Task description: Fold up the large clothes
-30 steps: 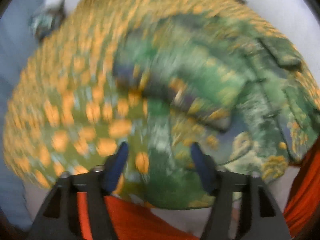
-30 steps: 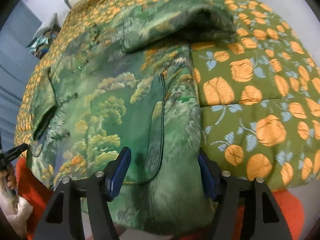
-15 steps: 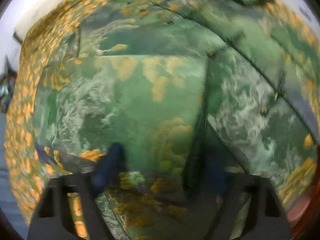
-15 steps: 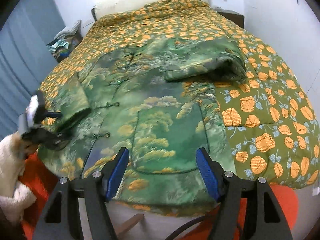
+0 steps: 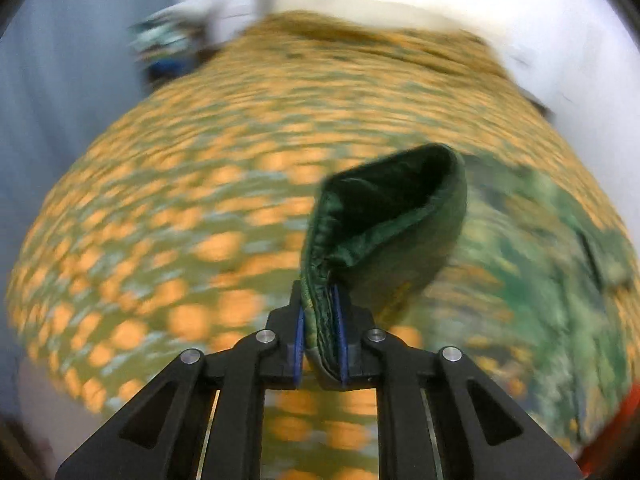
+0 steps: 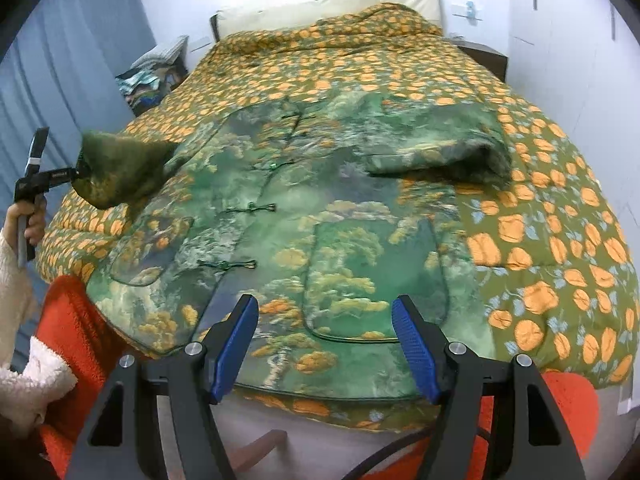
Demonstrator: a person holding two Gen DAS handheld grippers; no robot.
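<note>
Progress: While the right sleeve already lies folded across the chest, the left one is only now being lifted, so I judge the fold about a third done.
Right gripper (image 6: 325, 344): nearest the camera, its blue pads spread wide with nothing between them, hovering above the hem.
Jacket (image 6: 320, 216): a quilted green landscape-print jacket, front up and fastened with frog buttons, spread flat on the bed, hem at the near edge and collar toward the pillows.
Left gripper (image 5: 319, 336): pressed together on the cuff of the left sleeve (image 5: 384, 216), which stands up from the pads with its dark lining showing; in the right wrist view the same sleeve is held up off the bed at the left edge.
Person's hand (image 6: 28, 222): wrapped around the left gripper's handle, in a white fleecy sleeve.
Right sleeve (image 6: 436, 148): folded inward, resting on the upper chest.
Duvet (image 6: 560, 240): olive with orange flowers, under everything.
Pillows (image 6: 320, 6): pale, at the headboard.
Left to do: lay the left sleeve across the front, then fold the body, by my reading.
</note>
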